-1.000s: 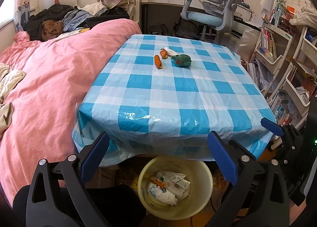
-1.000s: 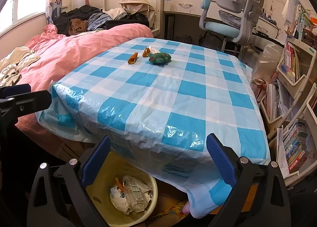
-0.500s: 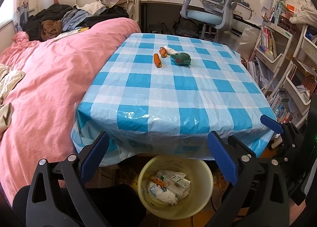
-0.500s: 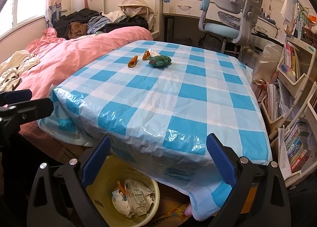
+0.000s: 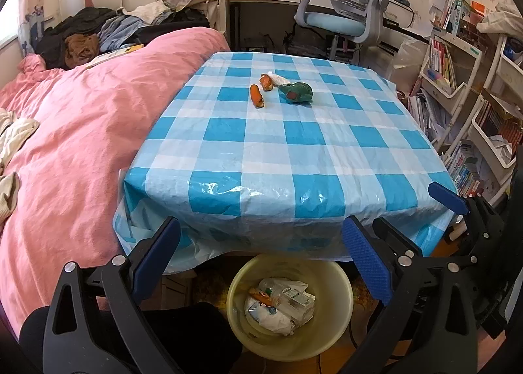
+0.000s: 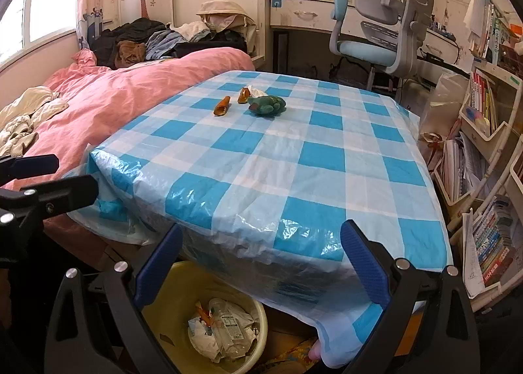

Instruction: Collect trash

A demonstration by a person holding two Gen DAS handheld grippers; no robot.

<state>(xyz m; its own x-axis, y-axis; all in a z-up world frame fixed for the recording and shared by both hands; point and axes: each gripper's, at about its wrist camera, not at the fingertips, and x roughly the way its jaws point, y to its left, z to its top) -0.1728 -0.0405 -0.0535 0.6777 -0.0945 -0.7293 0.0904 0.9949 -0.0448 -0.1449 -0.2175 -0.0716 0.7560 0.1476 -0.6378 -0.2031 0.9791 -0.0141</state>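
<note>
On the far part of the blue checked table lie an orange wrapper, a second orange piece beside a white scrap, and a crumpled green wrapper. Below the table's near edge stands a yellow bin holding trash. My left gripper and right gripper are both open and empty, held low in front of the table, far from the wrappers. The right gripper's fingers show at the left wrist view's right side.
A bed with a pink quilt borders the table's left side, with clothes piled at its head. A grey-blue desk chair stands behind the table. Bookshelves crowd the right side.
Both cameras have risen and tilted slightly; the table looks a little farther in the right wrist view. Both grippers remain open and empty, and the trash has not moved.
</note>
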